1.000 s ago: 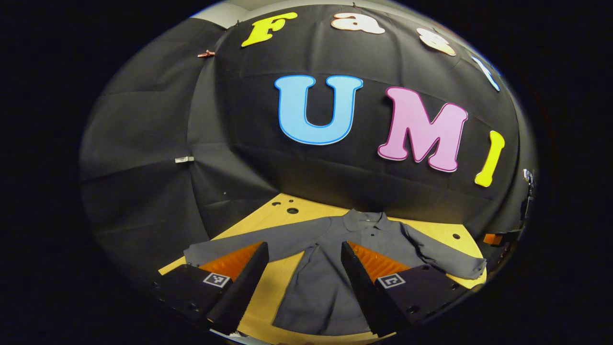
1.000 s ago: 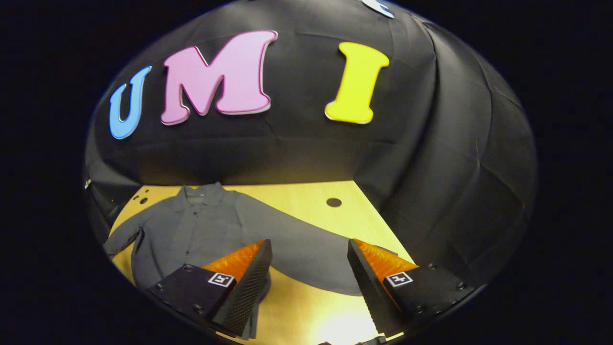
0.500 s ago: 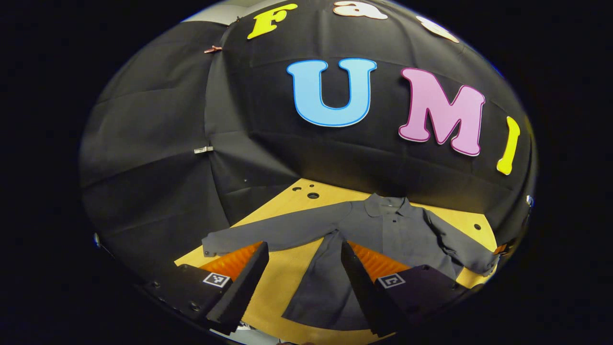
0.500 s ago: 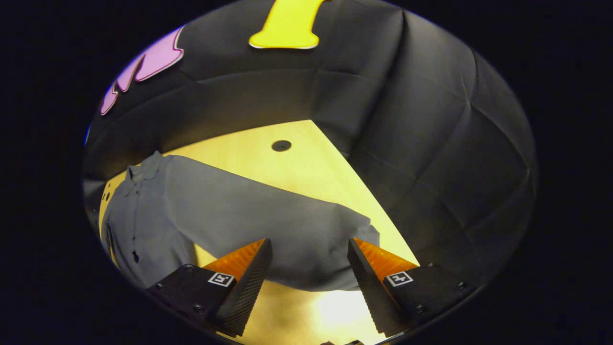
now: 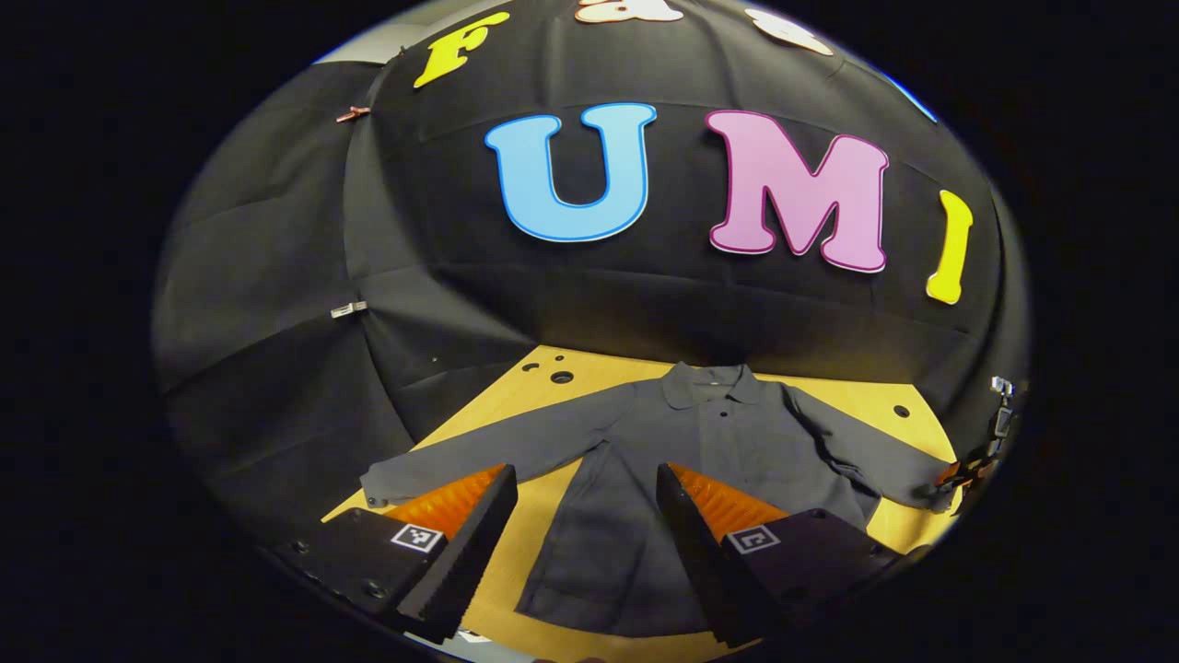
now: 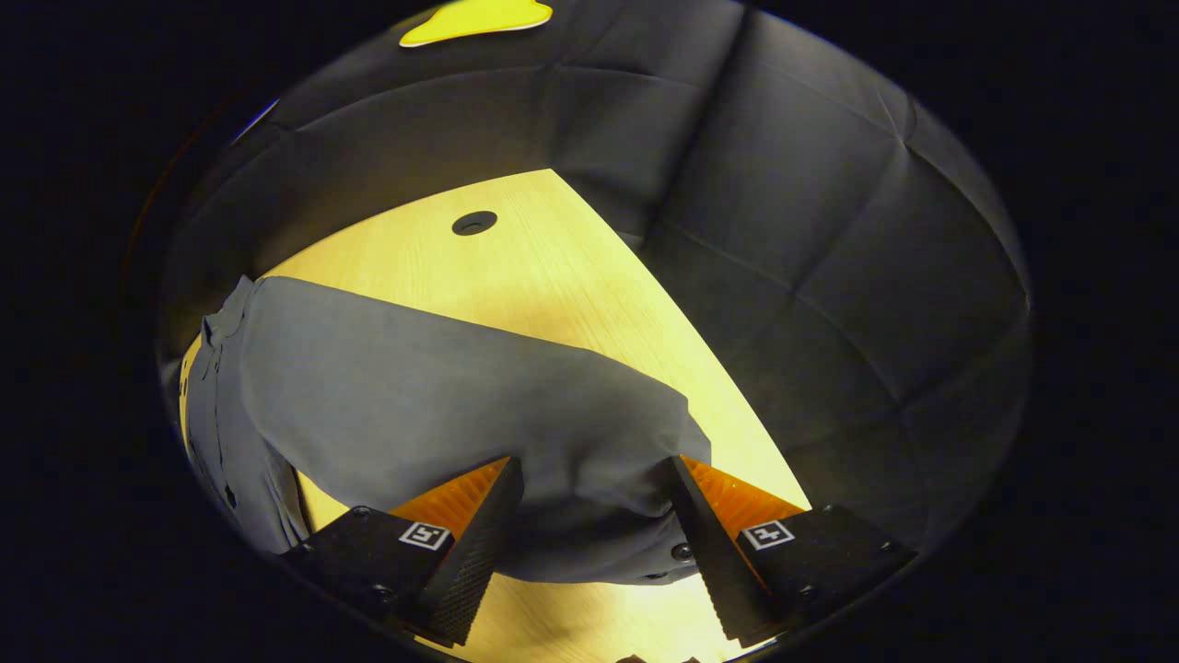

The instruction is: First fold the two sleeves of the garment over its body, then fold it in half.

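A grey long-sleeved shirt (image 5: 700, 442) lies flat on the wooden table (image 5: 553, 405), collar (image 5: 709, 382) at the far side and both sleeves spread out. My left gripper (image 5: 585, 471) hovers open above the near left part of the shirt, between its left sleeve (image 5: 497, 451) and its body, with nothing between the fingers. In the right gripper view the right sleeve (image 6: 442, 405) runs toward me, and its cuff (image 6: 599, 534) lies between the spread fingers of my open right gripper (image 6: 594, 465). I cannot tell whether the fingers touch the cloth.
The black cloth wall (image 6: 811, 276) closes the table in at the back and on both sides. A round hole (image 6: 474, 222) sits in the table beyond the right sleeve, and more holes (image 5: 560, 377) near the far left corner.
My right gripper has dropped and moved toward the right sleeve's end, so the cuff now lies between its fingers. The left gripper has only swung a little, staying open.
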Available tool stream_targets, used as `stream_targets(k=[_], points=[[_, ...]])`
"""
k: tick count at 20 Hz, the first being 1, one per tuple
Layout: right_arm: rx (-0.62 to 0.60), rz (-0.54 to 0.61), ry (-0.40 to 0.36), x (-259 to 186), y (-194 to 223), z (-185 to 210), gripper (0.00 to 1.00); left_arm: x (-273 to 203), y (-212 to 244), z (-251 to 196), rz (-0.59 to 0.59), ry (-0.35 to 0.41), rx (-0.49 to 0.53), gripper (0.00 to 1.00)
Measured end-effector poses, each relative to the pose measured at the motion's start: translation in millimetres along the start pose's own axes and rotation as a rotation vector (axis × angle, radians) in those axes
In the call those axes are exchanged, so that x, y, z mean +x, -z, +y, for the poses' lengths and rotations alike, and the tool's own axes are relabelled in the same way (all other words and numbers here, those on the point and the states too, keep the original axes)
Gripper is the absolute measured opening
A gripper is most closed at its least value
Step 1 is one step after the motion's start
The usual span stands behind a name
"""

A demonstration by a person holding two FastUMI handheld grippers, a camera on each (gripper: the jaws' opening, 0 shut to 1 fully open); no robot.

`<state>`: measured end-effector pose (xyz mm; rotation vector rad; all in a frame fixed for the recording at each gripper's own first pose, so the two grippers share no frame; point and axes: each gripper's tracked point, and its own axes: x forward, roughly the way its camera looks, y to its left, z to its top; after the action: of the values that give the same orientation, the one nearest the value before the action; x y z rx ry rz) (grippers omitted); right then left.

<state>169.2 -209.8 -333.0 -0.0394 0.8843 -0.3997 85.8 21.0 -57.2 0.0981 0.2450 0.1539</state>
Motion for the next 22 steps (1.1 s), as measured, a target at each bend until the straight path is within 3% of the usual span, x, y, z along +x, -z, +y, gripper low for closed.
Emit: stream_targets(k=[7, 8, 9, 15, 17, 22], points=[[-0.004, 0.050, -0.026, 9.8, 10.3, 2.3, 0.98, -1.6, 14.6, -10.9, 0.028, 0.007, -0.033, 0.96], [-0.001, 0.047, -0.023, 8.3, 10.1, 0.3, 0.86, -2.0, 15.6, -11.8, 0.031, 0.006, -0.039, 0.96], [-0.005, 0.060, -0.029, 8.2, 9.8, 1.8, 0.81, -1.3, 17.0, -12.0, 0.032, 0.005, -0.043, 0.96], [-0.118, 0.026, -0.019, 6.7, 4.2, 17.0, 0.10, -6.3, 17.7, -9.6, 0.026, -0.004, -0.043, 0.96], [-0.139, 0.016, -0.042, 6.2, 2.8, 21.5, 0.05, -6.1, 20.7, -7.1, 0.030, -0.007, -0.041, 0.96], [-0.150, -0.053, -0.096, -25.5, -25.0, 49.8, 0.05, -3.5, 20.9, 4.4, 0.027, -0.016, -0.058, 0.96]])
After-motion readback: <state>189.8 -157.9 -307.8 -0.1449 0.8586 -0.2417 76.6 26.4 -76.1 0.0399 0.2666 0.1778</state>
